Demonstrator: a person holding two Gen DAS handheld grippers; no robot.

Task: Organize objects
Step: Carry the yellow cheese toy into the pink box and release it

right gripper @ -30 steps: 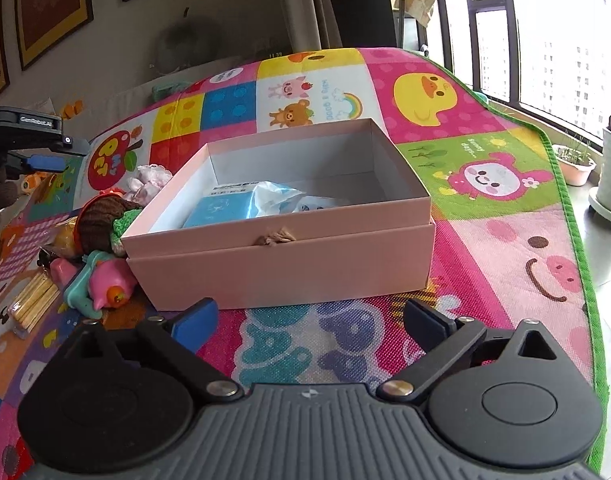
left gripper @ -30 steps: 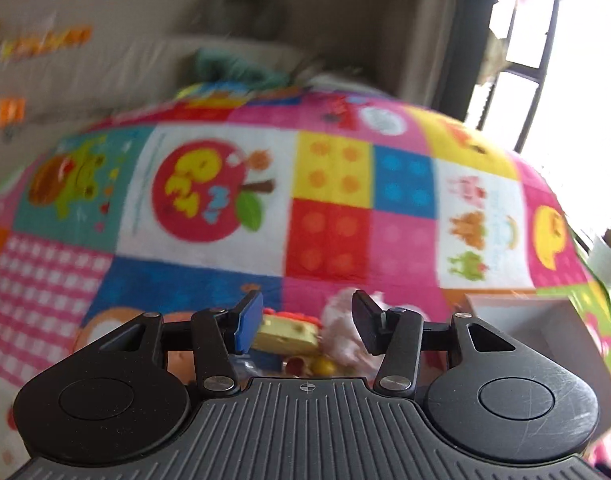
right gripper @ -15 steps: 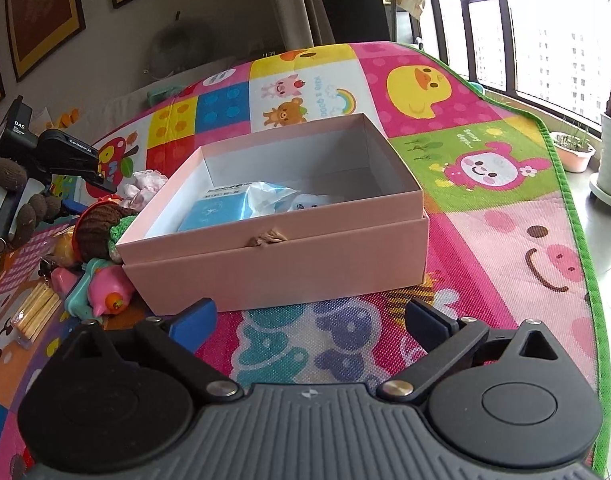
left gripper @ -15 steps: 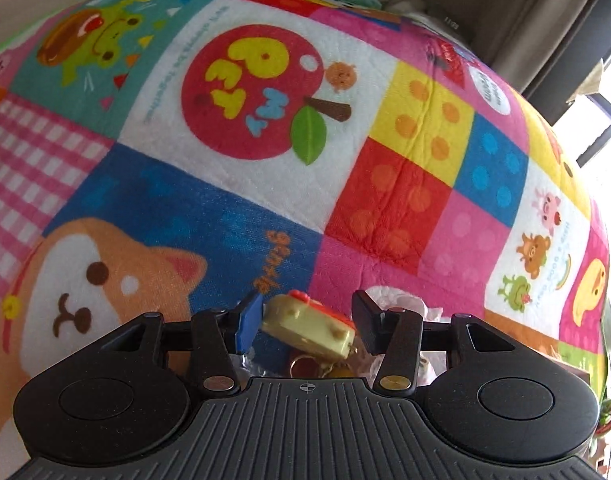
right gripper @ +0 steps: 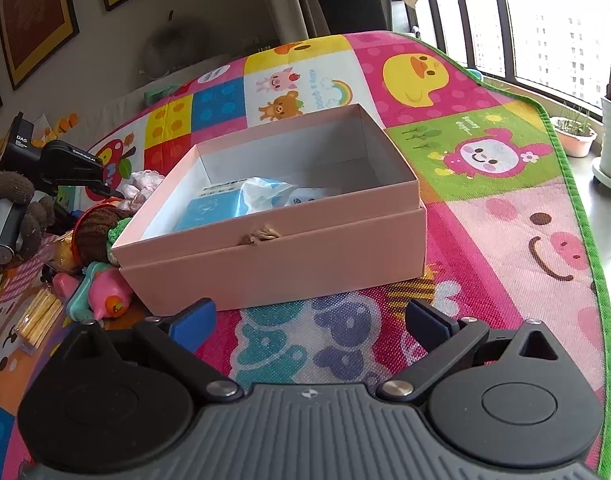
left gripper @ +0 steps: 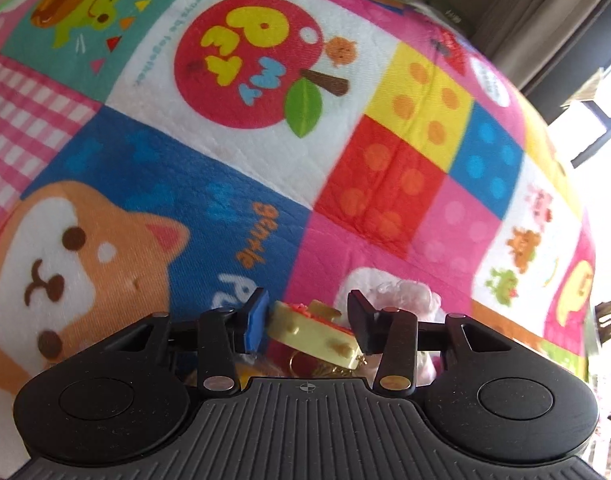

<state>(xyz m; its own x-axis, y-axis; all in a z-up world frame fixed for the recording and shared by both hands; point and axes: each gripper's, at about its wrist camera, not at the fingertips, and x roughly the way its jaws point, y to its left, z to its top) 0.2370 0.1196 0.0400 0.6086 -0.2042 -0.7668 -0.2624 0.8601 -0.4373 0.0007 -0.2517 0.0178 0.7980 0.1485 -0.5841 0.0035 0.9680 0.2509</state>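
In the left wrist view my left gripper (left gripper: 307, 322) has its jaws around a pale yellow cheese-shaped toy with a red top (left gripper: 313, 334); both pads look to touch it. A pink fluffy toy (left gripper: 389, 294) lies just beyond. In the right wrist view the left gripper (right gripper: 105, 186) is low over a pile of toys left of the open pink box (right gripper: 273, 248). The box holds blue-and-white packets (right gripper: 241, 202). My right gripper (right gripper: 309, 320) is open and empty in front of the box.
The pile left of the box has a brown knitted toy (right gripper: 95, 232), a pink duck (right gripper: 111, 294), a teal toy (right gripper: 79, 304) and a yellow packet (right gripper: 37, 318). All lie on a colourful play mat (right gripper: 485, 240). Plant pots (right gripper: 573, 136) stand by the window at right.
The left gripper tipped down toward the mat and drew close over the toy pile, and its jaws narrowed onto the cheese toy. The right gripper barely moved.
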